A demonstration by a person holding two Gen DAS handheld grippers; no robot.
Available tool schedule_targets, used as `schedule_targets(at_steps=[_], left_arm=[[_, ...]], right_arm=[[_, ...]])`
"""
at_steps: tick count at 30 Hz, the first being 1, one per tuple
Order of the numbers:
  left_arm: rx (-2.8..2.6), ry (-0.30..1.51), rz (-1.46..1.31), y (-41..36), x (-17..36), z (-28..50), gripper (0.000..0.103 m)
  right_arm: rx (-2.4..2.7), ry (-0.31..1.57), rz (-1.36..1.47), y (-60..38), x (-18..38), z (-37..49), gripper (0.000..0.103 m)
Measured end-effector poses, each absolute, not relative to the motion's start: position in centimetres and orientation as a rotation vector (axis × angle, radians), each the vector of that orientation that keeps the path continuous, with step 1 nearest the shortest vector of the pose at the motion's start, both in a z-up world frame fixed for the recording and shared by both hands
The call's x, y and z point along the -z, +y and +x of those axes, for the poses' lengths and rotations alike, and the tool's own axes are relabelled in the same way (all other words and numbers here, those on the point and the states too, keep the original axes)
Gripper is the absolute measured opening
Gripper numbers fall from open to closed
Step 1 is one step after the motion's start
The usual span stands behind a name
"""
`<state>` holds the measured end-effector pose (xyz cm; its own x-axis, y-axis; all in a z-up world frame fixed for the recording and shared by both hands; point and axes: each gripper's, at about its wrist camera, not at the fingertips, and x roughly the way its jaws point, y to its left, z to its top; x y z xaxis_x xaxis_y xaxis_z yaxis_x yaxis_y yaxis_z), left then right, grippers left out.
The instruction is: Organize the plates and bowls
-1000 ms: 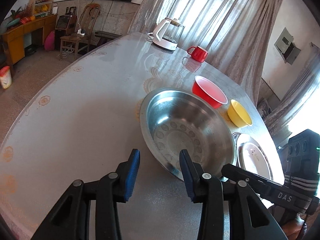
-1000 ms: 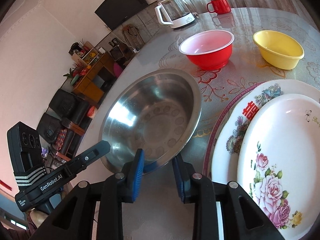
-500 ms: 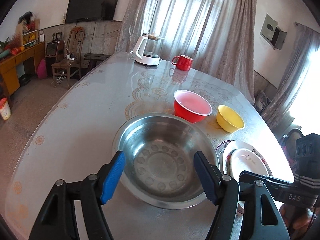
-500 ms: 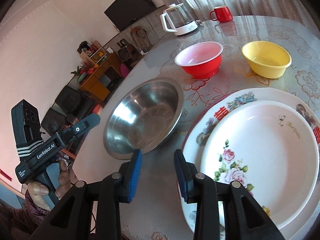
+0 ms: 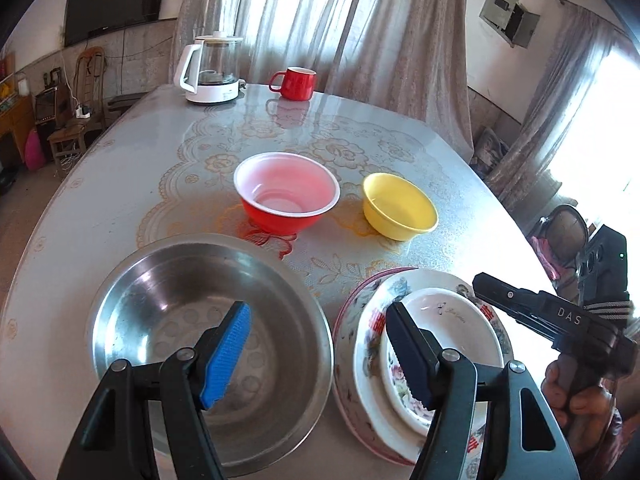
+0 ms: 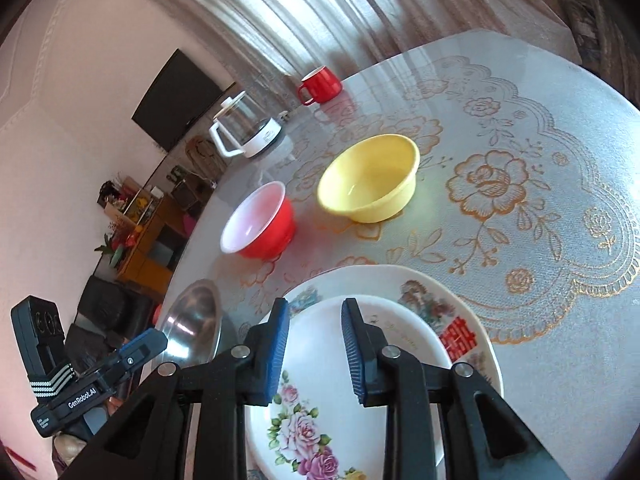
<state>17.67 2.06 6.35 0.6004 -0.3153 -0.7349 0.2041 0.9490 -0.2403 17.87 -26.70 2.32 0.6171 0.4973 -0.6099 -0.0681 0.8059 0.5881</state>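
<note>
Left wrist view: the left tool (image 5: 318, 344) hangs above the table (image 5: 120, 184) with its jaws wide apart and nothing between them. Its blue pad sits over the steel bowl (image 5: 160, 280) at 7 o'clock; its dark pad sits over the stacked plates at 5 o'clock. The small plate (image 5: 448, 320) lies inside the large plate (image 5: 368, 320), just beside the steel bowl. The red bowl (image 5: 286, 200) stands at the centre, the yellow bowl (image 5: 398, 206) just beside it toward 3 o'clock, both upright and apart. The kettle (image 5: 210, 70) and the red mug (image 5: 294, 83) stand near 12 o'clock. The right tool's body shows at 4 o'clock, held in a hand (image 5: 576, 396).

Right wrist view: the right tool (image 6: 314, 350) has its jaws closing, set narrowly apart and holding nothing, above the small plate (image 6: 380, 336) at 6 o'clock. The large plate (image 6: 460, 304) lies under it. The yellow bowl (image 6: 368, 178) stands near the centre, the red bowl (image 6: 258, 220) toward 9 o'clock of it. The steel bowl (image 6: 196, 320) shows at 8 o'clock.
</note>
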Motion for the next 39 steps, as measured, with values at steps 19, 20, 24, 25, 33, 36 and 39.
schedule_targets(at_steps=[19, 20, 24, 25, 33, 36, 39], left_arm=[[0.417, 1.079, -0.194, -6.9, -3.8, 27.8, 0.045], [0.421, 1.082, -0.198, -7.2, -3.8, 28.2, 0.045], [0.426, 1.092, -0.207, -8.1, -3.6, 29.7, 0.045], [0.421, 1.092, -0.207, -8.2, -3.6, 30.2, 0.045], [0.408, 1.107, -0.248, -8.5, -2.7, 33.2, 0.046], [0.397, 1.111, -0.281, -8.5, -2.3, 34.1, 0.052], [0.399, 1.121, -0.285, -9.0, -1.8, 34.7, 0.051]], right_arm=[[-0.194, 0.855, 0.753, -32.6, -0.5, 25.1, 0.020], [-0.190, 0.857, 0.775, -32.8, -0.3, 25.6, 0.020], [-0.166, 0.853, 0.821, -33.6, 0.4, 26.9, 0.020], [-0.163, 0.852, 0.830, -33.8, 0.5, 27.3, 0.020], [-0.153, 0.870, 0.852, -33.9, 1.4, 29.3, 0.022], [-0.164, 0.868, 0.832, -33.7, 1.5, 29.9, 0.022], [-0.176, 0.882, 0.805, -33.1, 1.7, 30.6, 0.019]])
